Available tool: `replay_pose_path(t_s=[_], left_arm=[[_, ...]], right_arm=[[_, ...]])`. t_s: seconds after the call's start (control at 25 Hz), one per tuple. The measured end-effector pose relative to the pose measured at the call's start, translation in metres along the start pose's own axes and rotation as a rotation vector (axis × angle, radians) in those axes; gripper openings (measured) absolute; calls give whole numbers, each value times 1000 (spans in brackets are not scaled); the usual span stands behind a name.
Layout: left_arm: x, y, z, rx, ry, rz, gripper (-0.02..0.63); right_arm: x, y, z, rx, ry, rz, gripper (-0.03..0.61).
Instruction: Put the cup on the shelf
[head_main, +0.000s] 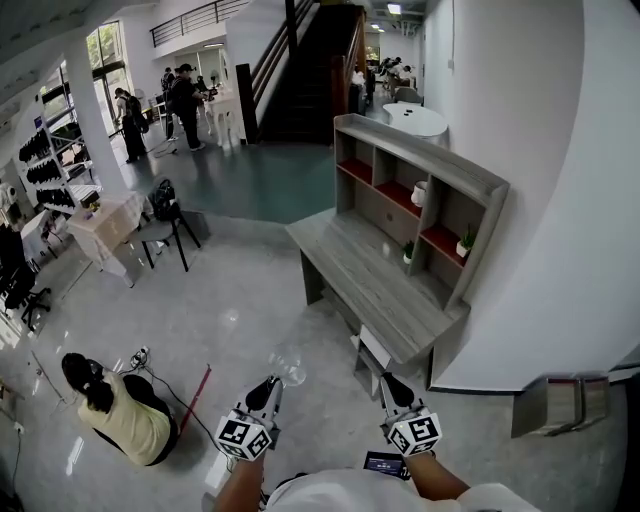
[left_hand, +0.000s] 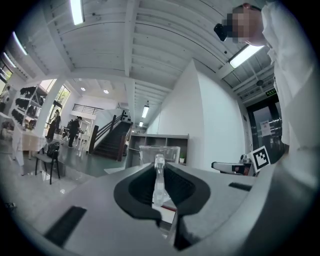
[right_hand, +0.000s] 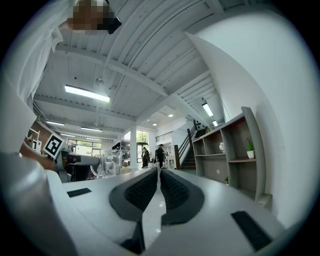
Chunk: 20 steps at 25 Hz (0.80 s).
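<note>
the left claw (left_hand: 159, 167) is shut on the cup (left_hand: 159, 151). it pinches a thin clear part of the cup, and the rest of the cup sticks out just past the tips. the cup is clear glass and looks empty. the right claw (right_hand: 159, 172) is near, off to the right of the left claw. it is closed tight with nothing in it.

i think the step now is to carry the cup over to the shelf. the grip is only on a thin bit of glass, so the squeeze should stay the same all the way. the left claw should stay flat so the cup does not tip or slip.

under both claws there is only shiny floor (head_main: 250, 310). ahead of the claws and a bit to the right is the grey table (head_main: 370, 275). it is well apart from the cup, so there is some walking to do. slow steps are best.

past the table top is the shelf (head_main: 420, 165), against the white wall. some boxes in it are taken. one has a white pot (head_main: 420, 193), and one nearer has a little plant (head_main: 467, 240). the far end box looks free, so that may be a good spot. the cup should go in bottom first, well clear of the pot and the plant.
</note>
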<state>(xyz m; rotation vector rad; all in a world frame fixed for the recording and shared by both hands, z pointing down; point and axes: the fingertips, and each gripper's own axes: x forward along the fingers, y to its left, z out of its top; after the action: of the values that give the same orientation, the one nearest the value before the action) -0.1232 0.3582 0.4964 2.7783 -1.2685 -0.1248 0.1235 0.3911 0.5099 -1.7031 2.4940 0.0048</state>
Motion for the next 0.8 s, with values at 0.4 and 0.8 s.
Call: replay_pose_path(t_s=[0.4, 0.8], left_arm=[[16, -36, -7, -21, 9, -15, 41], [46, -23, -18, -31, 30, -8, 41]], right_arm=[[-31, -34, -9, 28, 7, -33, 44], [-5, -55, -20, 38, 20, -19, 44]])
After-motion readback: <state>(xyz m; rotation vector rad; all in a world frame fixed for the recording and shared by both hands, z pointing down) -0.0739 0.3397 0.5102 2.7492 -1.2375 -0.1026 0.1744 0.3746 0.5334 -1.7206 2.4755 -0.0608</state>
